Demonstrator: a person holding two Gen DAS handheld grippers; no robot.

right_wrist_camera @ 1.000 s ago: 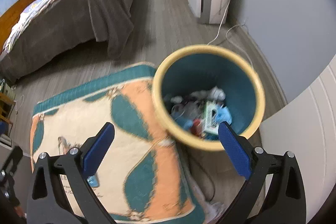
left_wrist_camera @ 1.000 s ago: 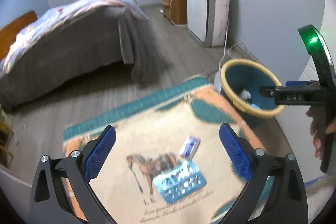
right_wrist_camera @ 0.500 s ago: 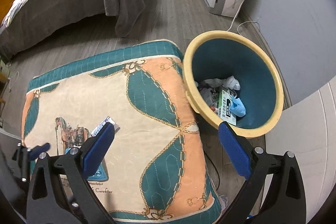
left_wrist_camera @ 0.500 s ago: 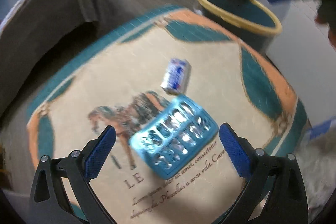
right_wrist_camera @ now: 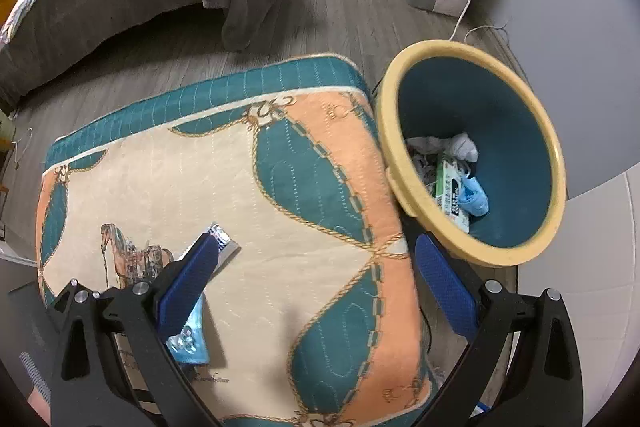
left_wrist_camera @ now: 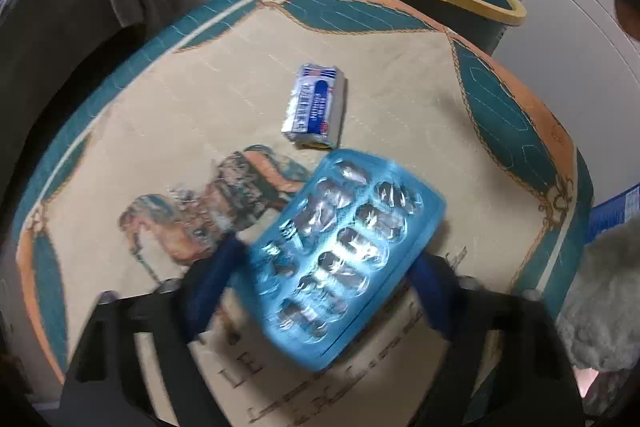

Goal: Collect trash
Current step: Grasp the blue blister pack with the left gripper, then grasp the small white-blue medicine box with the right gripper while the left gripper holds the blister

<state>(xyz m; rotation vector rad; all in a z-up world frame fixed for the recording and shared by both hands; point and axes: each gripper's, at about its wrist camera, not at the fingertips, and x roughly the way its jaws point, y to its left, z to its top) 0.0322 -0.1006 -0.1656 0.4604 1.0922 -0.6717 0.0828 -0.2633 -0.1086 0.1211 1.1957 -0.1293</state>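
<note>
Blister pack (left_wrist_camera: 344,259), blue with foil pockets, sits tilted between your left gripper (left_wrist_camera: 324,287) fingers; both blue pads look pressed against its edges, so it reads as clamped, though motion blur keeps contact on the pad at 3 o'clock from being certain. At 12 o'clock from the pack, just beside it, a small blue-and-silver wrapper (left_wrist_camera: 316,107) lies flat on the cushion (left_wrist_camera: 400,67); its print is too blurred to read. Cushion artwork shows a horse, with "LE" and a cursive line below that cannot be made out. Bin (right_wrist_camera: 476,155), yellow rim and teal inside, stands touching the cushion edge at 2 o'clock in the right wrist view and holds crumpled paper, a blue scrap and a green-and-white box (right_wrist_camera: 450,193) with illegible lettering. Your right gripper (right_wrist_camera: 320,283) hangs over the cushion with fingers wide apart, gripping nothing.
</note>
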